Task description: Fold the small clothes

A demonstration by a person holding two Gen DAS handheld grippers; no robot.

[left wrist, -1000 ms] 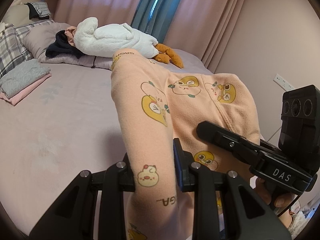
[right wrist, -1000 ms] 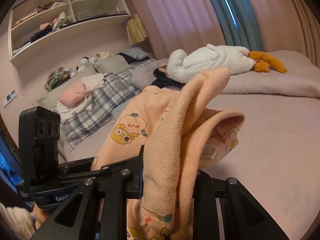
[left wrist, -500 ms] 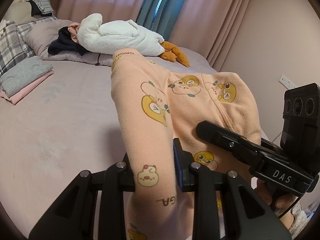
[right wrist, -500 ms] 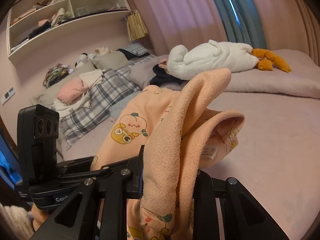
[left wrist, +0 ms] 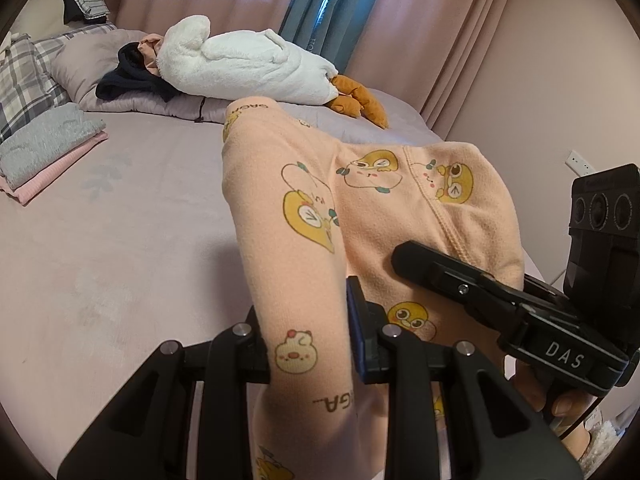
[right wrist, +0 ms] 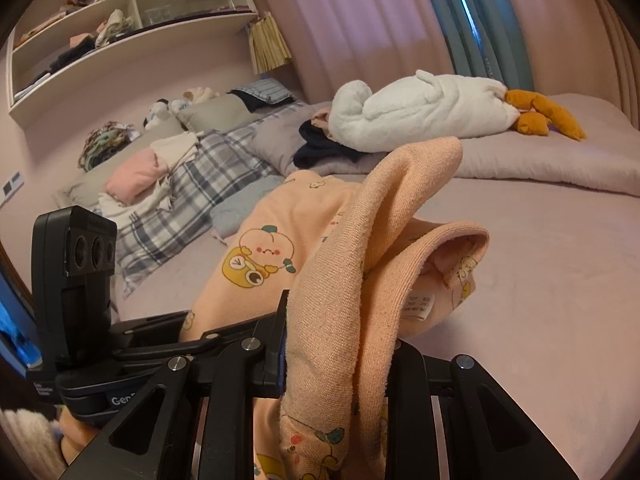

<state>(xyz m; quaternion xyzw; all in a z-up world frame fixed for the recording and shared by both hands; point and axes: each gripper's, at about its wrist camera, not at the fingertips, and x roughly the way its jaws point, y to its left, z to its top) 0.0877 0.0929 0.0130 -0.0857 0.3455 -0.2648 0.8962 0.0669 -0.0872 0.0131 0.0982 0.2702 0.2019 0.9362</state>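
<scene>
A small peach garment (left wrist: 360, 208) printed with yellow cartoon animals hangs between both grippers above the bed. My left gripper (left wrist: 308, 344) is shut on one edge of it, the fabric bunched between the pads. The right gripper (left wrist: 500, 300) shows at the right of the left wrist view, gripping the other side. In the right wrist view my right gripper (right wrist: 340, 344) is shut on the ribbed edge of the peach garment (right wrist: 380, 240), which flops over forward and shows a white care label. The left gripper (right wrist: 132, 344) appears at the lower left there.
The pink-sheeted bed (left wrist: 100, 240) spreads out below and ahead. A folded grey and pink stack (left wrist: 44, 148) lies at its left. A white plush goose (left wrist: 248, 68) and dark clothing rest on pillows at the head. Plaid bedding (right wrist: 180, 200) and a wall shelf (right wrist: 120, 28) are at left.
Both grippers have drifted forward over the bed with the garment; the goose and pillows look a little nearer. The grips and the garment's drape are unchanged.
</scene>
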